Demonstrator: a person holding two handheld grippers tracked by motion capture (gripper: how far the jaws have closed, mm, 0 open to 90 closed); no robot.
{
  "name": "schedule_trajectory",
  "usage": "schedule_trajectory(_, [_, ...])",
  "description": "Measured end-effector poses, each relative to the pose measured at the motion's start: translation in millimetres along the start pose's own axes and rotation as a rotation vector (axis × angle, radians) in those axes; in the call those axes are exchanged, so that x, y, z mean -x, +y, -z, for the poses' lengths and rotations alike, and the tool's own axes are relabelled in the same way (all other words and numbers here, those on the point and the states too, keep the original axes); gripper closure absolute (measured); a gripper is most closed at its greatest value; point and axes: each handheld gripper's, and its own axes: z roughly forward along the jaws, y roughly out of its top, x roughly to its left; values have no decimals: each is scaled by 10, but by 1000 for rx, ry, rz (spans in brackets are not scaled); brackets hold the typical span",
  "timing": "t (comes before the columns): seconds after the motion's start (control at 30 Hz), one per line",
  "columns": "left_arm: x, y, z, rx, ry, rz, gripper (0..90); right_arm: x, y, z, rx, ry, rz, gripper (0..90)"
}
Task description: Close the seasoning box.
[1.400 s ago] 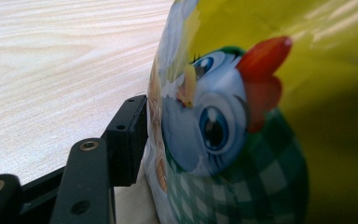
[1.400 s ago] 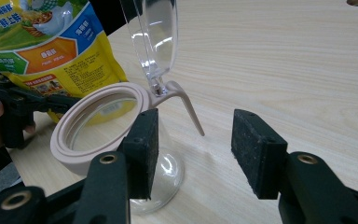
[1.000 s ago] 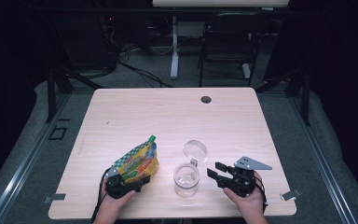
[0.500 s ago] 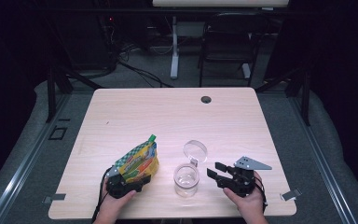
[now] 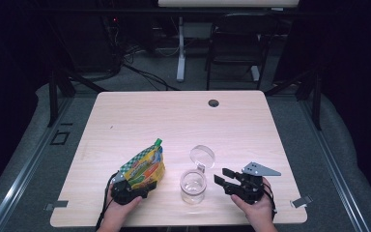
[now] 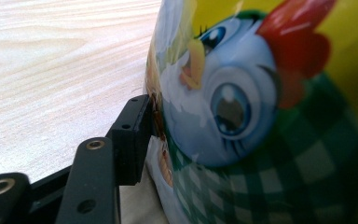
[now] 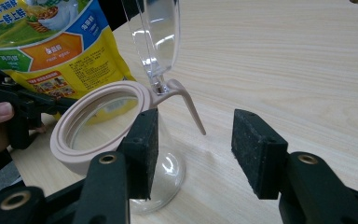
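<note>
Wooden table (image 5: 174, 121), two things near its 6 o'clock edge. The snack bag (image 5: 145, 166) sits at about 7 o'clock, left gripper (image 5: 128, 188) clamped on its base; those jaws just tightened. The open jar (image 5: 193, 186), lid flipped up, is at 6, with the right gripper (image 5: 224, 179) gaping just beside it, holding nothing. Looks like pre-pour: next, steady the jar and tip the bag.
</note>
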Motion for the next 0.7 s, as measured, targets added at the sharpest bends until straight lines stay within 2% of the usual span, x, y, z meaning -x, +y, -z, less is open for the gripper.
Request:
schedule_trajectory(0.37, [-13,8,1,9,5,-2,533,3,2,8,2,-3,-2,512])
schedule_trajectory(0.47, [-33,9,7,12,-7,18,544,7,1,8,5,-1,-5,512])
schedule_trajectory(0.7, [-47,20,12,9,2,5,552,10,5,15,1,-3,-1,511])
